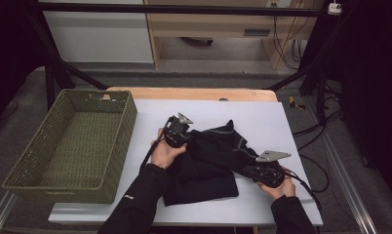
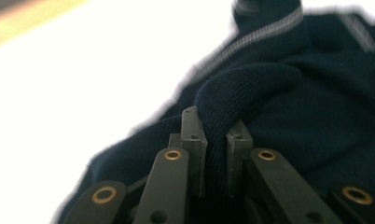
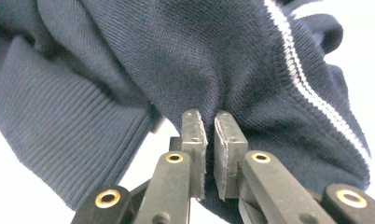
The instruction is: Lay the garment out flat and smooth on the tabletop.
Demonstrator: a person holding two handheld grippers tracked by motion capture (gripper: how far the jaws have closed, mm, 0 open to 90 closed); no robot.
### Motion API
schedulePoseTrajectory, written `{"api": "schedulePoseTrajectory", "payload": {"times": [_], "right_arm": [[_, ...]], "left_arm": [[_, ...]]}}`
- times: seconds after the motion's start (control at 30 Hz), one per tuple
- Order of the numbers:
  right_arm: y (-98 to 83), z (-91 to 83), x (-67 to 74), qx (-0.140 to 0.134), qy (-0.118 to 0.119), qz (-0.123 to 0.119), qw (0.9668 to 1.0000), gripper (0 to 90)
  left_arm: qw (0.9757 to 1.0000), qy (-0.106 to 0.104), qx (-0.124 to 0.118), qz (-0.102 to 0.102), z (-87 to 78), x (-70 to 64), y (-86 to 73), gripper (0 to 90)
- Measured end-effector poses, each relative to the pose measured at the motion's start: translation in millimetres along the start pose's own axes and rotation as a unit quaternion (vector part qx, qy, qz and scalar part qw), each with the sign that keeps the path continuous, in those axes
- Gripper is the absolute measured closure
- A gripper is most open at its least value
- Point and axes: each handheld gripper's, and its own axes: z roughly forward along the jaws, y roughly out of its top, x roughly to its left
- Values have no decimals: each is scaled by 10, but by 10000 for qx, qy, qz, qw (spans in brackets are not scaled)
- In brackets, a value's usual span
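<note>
Closest to the person, the right gripper (image 1: 250, 167) sits at the near right side of the navy knit sweater (image 1: 208, 161), its jaws drawn in tight on a pinch of the knit, just beside the grey-striped edge (image 3: 297, 70); a sliver of gap shows between the pads, with fabric bunched at their tips. A little farther along, the left gripper (image 1: 180, 140) has its jaws clamped on a raised fold of the sweater (image 2: 241, 88) at the garment's left side, cloth plainly squeezed between the pads.

The sweater lies crumpled on the white tabletop (image 1: 262, 122), roughly central and partly doubled over on itself, ribbed hem (image 3: 59, 140) toward the near edge. Left of the sweater, well apart from it, stands a green woven basket (image 1: 74, 146), nothing inside it.

To my eye this is the folding or gathering stage: both grips are secured but the garment is not yet lifted clear. The next move probably calls for raising both grippers together, keeping the pinches firm so the loose knit does not slip, then either laying one half over the other or carrying the bundle left toward the basket.
</note>
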Motion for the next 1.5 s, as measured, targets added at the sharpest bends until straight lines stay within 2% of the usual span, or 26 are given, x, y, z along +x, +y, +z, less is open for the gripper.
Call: {"api": "schedulePoseTrajectory", "payload": {"times": [0.13, 0.23, 0.27, 0.4, 0.47, 0.5, 0.57, 0.63, 0.7, 0.8, 0.87, 0.93, 1.03, 1.13, 1.17, 1.23, 1.3, 1.37, 1.43, 1.5], "right_arm": [[64, -52, -9, -232, -155, -23, 9996, 849], [99, -57, -6, -303, -194, -11, 9994, 848], [98, -50, -6, -274, -173, -6, 9995, 847], [66, -9, 14, 4, -58, 65, 10000, 826], [62, -26, 33, -5, 7, 96, 10000, 781], [60, -41, 41, -101, 50, 108, 9999, 742], [65, -97, 58, -282, 137, 191, 9993, 676], [81, -163, 60, -551, 167, 238, 9981, 590], [114, -230, 39, -786, 88, 286, 9965, 535], [148, -287, -33, -962, -172, 454, 9942, 450], [146, -279, -103, -937, -461, 546, 9930, 410], [116, -234, -179, -826, -622, 658, 9925, 390], [34, -124, -264, -524, -729, 723, 9933, 364], [-30, -39, -322, -299, -772, 765, 9936, 357], [-42, -19, -336, -229, -757, 784, 9938, 353], [-51, 17, -352, -77, -709, 804, 9942, 373], [-54, 44, -354, 52, -629, 794, 9948, 413], [-57, 68, -347, 119, -514, 761, 9957, 527], [-57, 71, -335, 129, -340, 774, 9963, 642], [-48, 60, -314, 208, -267, 829, 9960, 719]], "left_arm": [[9990, 195, -257, -293, -325, 203, -95, 817], [9975, 31, -265, -658, -479, 286, -311, 816], [9971, -45, -198, -740, -513, 289, -394, 817], [9972, -266, 148, -682, -593, 182, -682, 811], [9980, -292, 154, -533, -618, 116, -765, 798], [9983, -291, 154, -484, -624, 91, -785, 777], [9986, -319, 44, -414, -644, 75, -785, 678], [9975, -433, -170, -532, -661, 82, -739, 556], [9964, -488, -393, -565, -678, 102, -663, 451], [9955, -451, -666, -492, -686, 111, -509, 348], [9938, -584, -775, -549, -649, 111, -398, 297], [9942, -580, -773, -479, -576, 105, -293, 297], [9957, -668, -552, -336, -410, 67, -177, 313], [9958, -777, -414, -249, -220, 16, -137, 382], [9956, -844, -339, -227, -158, 5, -140, 426], [9964, -816, -166, -183, -54, -18, -162, 517], [9961, -858, -13, -206, 4, -30, -205, 661], [9953, -933, 175, -168, 24, -45, -249, 777], [9938, -1051, 318, -180, 14, -64, -296, 838], [9920, -1205, 369, -83, -20, -95, -356, 849]]}}
